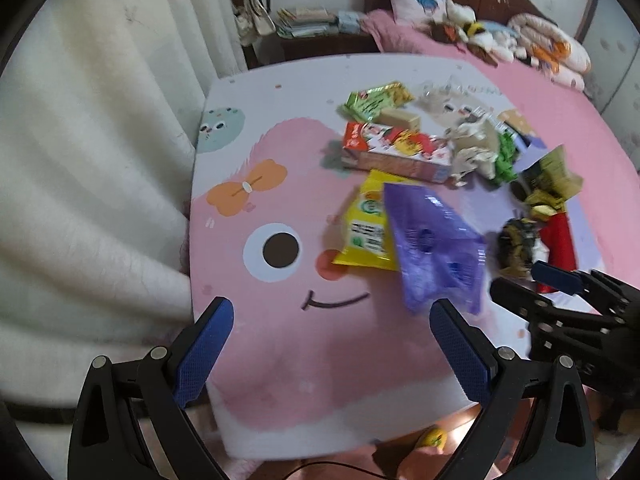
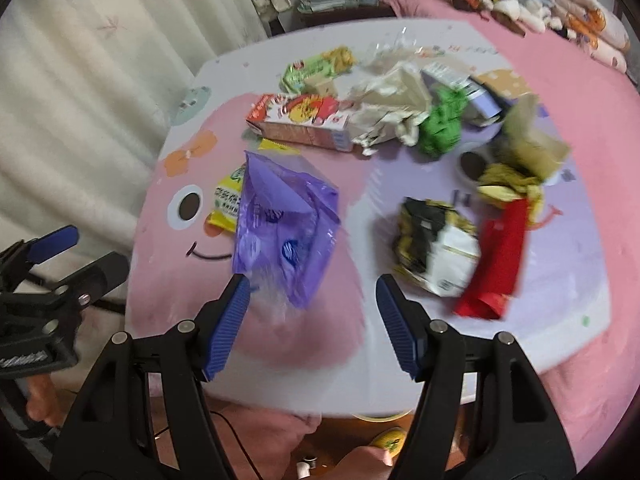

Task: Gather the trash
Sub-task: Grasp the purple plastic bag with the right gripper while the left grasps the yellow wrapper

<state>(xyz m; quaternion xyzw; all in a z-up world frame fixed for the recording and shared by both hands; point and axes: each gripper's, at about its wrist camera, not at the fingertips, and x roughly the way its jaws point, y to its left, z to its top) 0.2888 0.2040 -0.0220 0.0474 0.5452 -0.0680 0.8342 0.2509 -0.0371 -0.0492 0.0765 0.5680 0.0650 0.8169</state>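
Both grippers empty w/ fingers apart: left gripper (image 1: 332, 344) and right gripper (image 2: 312, 320) hover near the table (image 1: 280, 360) front edge, purple bag (image 2: 280, 224) lying limp on the yellow packet (image 1: 366, 232), just ahead of us. Trash pile sits further back (juice carton (image 2: 300, 122), crumpled paper (image 2: 392, 116), red wrapper (image 2: 496, 256)). Risk imo: thin film slips a one-side pinch, or we drag the packet along w/ it.

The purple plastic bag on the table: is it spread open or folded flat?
Neither: the purple plastic bag lies crumpled, creased into raised peaks.
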